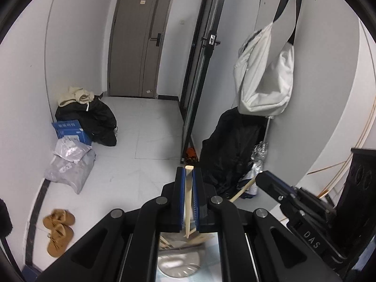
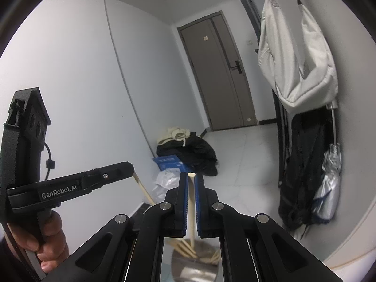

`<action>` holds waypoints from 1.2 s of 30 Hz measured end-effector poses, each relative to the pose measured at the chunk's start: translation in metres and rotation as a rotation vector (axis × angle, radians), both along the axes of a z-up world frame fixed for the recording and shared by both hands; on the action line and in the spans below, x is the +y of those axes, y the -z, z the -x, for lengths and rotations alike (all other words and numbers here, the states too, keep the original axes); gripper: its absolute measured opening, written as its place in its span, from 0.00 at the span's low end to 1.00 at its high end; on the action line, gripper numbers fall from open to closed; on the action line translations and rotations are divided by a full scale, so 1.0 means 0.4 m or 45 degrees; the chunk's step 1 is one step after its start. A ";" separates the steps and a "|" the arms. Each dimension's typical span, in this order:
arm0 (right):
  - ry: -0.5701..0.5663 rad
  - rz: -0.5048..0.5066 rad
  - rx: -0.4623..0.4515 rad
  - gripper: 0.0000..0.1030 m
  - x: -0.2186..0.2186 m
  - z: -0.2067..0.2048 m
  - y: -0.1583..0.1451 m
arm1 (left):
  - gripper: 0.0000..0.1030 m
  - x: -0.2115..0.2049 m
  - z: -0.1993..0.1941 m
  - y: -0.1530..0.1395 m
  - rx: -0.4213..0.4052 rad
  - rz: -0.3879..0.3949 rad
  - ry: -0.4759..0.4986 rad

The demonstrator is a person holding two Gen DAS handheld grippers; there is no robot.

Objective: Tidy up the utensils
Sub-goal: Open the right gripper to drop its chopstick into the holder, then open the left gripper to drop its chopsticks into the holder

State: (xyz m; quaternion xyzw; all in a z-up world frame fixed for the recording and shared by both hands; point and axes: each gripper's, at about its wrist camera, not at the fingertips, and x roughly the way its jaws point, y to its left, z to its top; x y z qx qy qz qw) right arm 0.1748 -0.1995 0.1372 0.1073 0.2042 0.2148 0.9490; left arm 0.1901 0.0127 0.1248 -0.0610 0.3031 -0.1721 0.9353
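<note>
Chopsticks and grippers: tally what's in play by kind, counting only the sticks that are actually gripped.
Grippers: 2 (left gripper, right gripper)
Gripped chopsticks: 2 (left chopstick, right chopstick)
Metal holder: 1
Total: 5
More sticks sit in the holder below, too blurred to count.

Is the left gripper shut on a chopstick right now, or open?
Shut on it. The left gripper has its blue pads pressed against a pale wooden chopstick that runs up between them, its end sticking out past the tips.
</note>
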 end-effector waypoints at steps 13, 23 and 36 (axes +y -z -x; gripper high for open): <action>-0.033 0.066 0.124 0.03 0.030 -0.085 0.134 | 0.02 0.015 -0.083 0.154 0.142 -0.069 0.054; -0.078 0.076 0.211 0.02 0.052 -0.081 0.219 | 0.03 0.001 -0.084 0.221 0.234 -0.055 0.104; 0.040 0.015 0.343 0.05 -0.026 -0.012 0.298 | 0.40 0.030 -0.018 0.254 0.304 -0.057 0.017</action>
